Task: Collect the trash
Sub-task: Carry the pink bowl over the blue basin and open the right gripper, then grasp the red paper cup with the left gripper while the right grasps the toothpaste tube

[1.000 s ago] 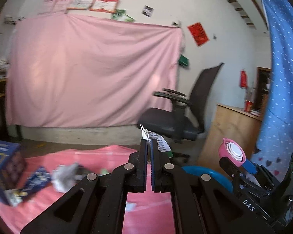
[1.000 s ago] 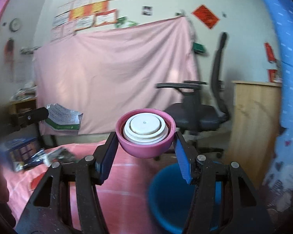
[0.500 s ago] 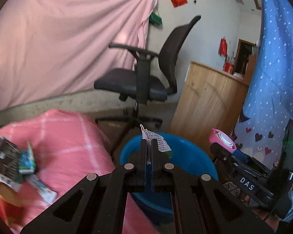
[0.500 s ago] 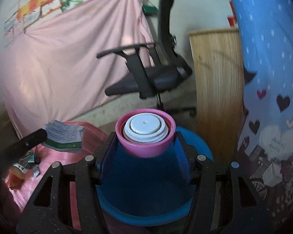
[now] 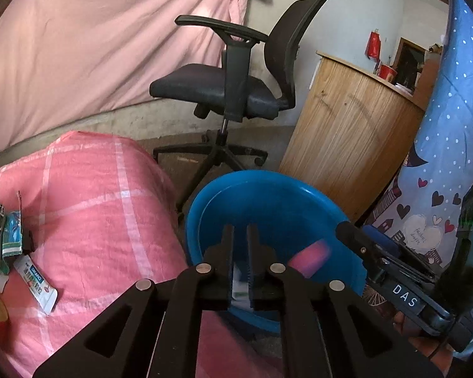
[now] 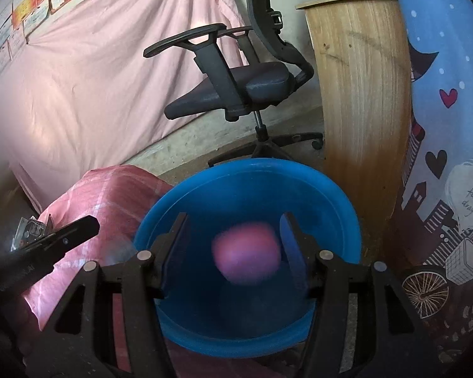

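Pink-draped room, blue basin [image 6: 337,201] beside the pink-covered table [image 5: 88,208]. Right gripper [image 6: 233,245] open; pink cup [image 6: 246,256] blurred, loose over the basin. Left gripper [image 5: 239,236] opening, white wrapper [image 5: 238,285] seen through the gap. Keep both above the basin until clear.

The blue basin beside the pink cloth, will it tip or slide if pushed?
The blue basin looks like thin plastic, so probably light and easily shoved. Its wide mouth suggests sliding over tipping, though its base is hidden.
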Demonstrator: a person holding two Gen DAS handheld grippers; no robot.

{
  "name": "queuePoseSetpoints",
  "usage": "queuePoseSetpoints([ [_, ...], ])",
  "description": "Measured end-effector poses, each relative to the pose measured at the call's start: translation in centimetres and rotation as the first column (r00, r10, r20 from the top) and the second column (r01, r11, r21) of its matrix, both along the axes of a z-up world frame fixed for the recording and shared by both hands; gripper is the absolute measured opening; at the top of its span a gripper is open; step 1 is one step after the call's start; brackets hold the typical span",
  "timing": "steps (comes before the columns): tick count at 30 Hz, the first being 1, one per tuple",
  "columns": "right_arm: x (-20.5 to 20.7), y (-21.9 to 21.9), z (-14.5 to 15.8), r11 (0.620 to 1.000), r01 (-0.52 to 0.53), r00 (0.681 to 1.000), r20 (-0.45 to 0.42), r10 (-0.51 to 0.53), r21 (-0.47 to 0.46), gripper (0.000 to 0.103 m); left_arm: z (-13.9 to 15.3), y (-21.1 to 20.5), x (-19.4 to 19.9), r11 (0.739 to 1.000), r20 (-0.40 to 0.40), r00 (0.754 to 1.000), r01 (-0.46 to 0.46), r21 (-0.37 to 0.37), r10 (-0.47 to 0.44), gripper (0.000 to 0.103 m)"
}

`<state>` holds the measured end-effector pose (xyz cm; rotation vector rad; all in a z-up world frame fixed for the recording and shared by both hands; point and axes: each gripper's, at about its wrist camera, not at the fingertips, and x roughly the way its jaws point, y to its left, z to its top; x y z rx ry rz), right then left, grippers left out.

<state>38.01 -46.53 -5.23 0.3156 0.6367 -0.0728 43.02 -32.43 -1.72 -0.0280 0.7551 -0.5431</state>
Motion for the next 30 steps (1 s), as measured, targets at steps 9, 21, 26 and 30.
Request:
queuePoseSetpoints([
  [9,-0.1,0.9,1.6,1.000,-0.011,0.996,0.094,0.011,-0.008,0.082,2.2,2.9,-1.6,0.994,0.060,0.995,-0.081,-0.074,0.085,0.034],
  [21,-3.3,7.4,7.2,0.992,-0.103,0.915,0.384,0.122,-0.069,0.103,5.7,13.0,-6.3,0.928,0.265,0.891,-0.336,-0.161,0.368,0.087],
  [26,-4.7,11.2,8.9,0.982,-0.143,0.857,0.482,0.183,-0.120,0.103,6.5,18.1,-8.7,0.872,0.332,0.806,-0.445,-0.203,0.489,0.101],
  [30,-5.8,14.2,9.7,0.975,-0.169,0.813,0.540,0.220,-0.142,0.103,6.4,21.2,-10.5,0.844,0.385,0.752,-0.500,-0.195,0.535,0.101],
])
